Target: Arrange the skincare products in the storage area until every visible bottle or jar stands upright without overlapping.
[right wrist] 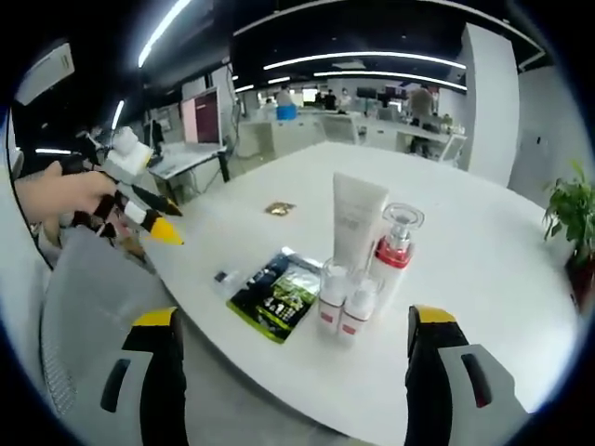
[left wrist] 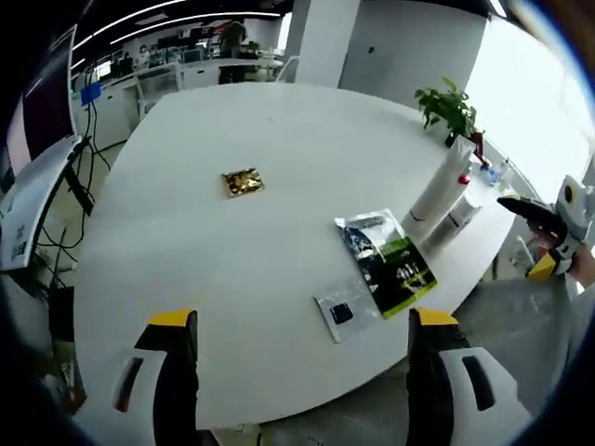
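Round white desk (right wrist: 483,269), smooth top. Near its edge, upright and clustered: white squeeze tube (right wrist: 356,220), clear red-collared pump bottle (right wrist: 396,243), two small clear red-based bottles (right wrist: 332,295). Glossy green-black sachet (right wrist: 277,294) flat beside them. Left gripper (left wrist: 302,321) and right gripper (right wrist: 290,321): jaws apart, empty.

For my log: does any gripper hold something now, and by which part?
Nothing is held. The left gripper and the right gripper are both open, with only the white table between their jaws.
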Available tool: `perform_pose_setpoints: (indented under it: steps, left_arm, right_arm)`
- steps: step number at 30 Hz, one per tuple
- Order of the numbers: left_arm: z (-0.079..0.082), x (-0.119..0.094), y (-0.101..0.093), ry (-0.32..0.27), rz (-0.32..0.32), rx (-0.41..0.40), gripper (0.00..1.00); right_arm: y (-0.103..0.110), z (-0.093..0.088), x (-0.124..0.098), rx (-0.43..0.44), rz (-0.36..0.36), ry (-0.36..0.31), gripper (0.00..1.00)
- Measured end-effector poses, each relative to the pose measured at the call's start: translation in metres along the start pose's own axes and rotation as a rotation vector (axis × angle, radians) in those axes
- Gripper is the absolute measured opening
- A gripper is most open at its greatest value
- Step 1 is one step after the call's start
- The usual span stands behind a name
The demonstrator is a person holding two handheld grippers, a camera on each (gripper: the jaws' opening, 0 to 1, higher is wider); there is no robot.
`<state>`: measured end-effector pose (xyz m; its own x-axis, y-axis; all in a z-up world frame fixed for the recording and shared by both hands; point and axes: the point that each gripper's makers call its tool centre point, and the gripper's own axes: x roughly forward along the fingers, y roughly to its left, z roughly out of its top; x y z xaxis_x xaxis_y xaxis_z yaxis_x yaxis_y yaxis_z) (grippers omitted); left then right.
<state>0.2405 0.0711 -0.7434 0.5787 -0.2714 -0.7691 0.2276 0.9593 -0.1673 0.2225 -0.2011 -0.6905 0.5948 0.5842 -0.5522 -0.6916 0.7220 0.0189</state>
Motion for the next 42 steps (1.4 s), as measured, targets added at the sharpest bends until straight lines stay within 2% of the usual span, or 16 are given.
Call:
perform_pose_setpoints:
  steps: [4, 15, 20, 26, 31, 39, 42]
  left_arm:
    - [0.01, 0.016, 0.01, 0.039, 0.005, -0.021, 0.87]
    - [0.026, 0.047, 0.009, 0.126, 0.021, 0.002, 0.85]
    - [0.033, 0.06, 0.011, 0.145, 0.021, 0.005, 0.84]
    - [0.042, 0.08, 0.024, 0.172, 0.039, -0.007, 0.84]
    - [0.048, 0.094, 0.029, 0.189, 0.039, -0.058, 0.84]
    - [0.055, 0.11, 0.039, 0.206, 0.066, -0.059, 0.82]
    - [0.059, 0.117, 0.044, 0.209, 0.071, -0.094, 0.81]
  right_arm:
    - [0.006, 0.003, 0.0, -0.018, 0.023, -0.019, 1.0]
    - [0.008, -0.003, 0.004, -0.042, 0.03, 0.021, 1.0]
    - [0.007, -0.005, 0.004, -0.029, 0.029, 0.032, 1.0]
    - [0.005, -0.007, 0.005, -0.019, 0.026, 0.042, 1.0]
    - [0.004, -0.008, 0.006, -0.003, 0.028, 0.044, 1.0]
    - [0.001, -0.009, 0.006, 0.021, 0.019, 0.046, 1.0]
    - [0.001, -0.01, 0.006, 0.022, 0.019, 0.05, 1.0]
